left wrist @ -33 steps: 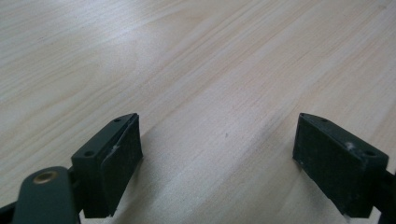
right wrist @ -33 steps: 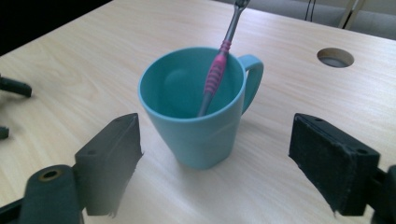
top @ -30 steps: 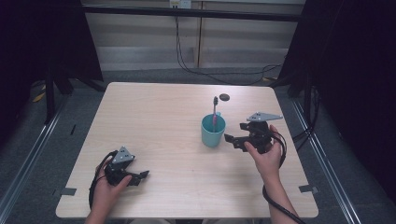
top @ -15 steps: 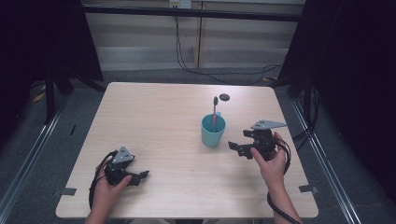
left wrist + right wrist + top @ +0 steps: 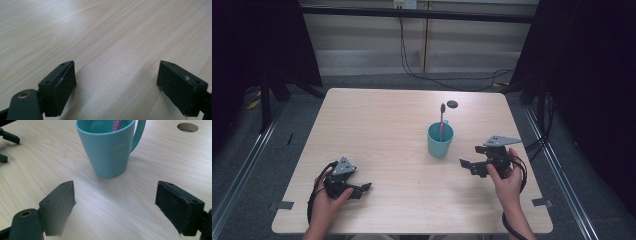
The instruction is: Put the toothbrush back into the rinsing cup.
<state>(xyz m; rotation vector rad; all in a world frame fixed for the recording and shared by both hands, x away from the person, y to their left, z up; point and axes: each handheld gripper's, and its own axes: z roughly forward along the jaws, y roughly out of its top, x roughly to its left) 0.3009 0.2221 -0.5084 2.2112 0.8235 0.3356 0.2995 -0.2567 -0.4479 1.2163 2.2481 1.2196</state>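
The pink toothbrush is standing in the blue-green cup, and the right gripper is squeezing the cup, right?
Not quite. The right gripper is open and apart from the blue-green plastic cup, as the right gripper view shows. The pink toothbrush does stand in the cup.

1. The person's left hand [image 5: 328, 196] comes in over the desk's near edge by its near-left corner, wrapped around the black two-jaw left gripper [image 5: 362, 189], which lies low above the desk with its jaws pointing right and spread wide, nothing between them.
2. The right hand [image 5: 504, 176] reaches in near the desk's right edge, holding the black two-jaw right gripper [image 5: 467, 166] with its jaws pointing left, spread wide and empty.
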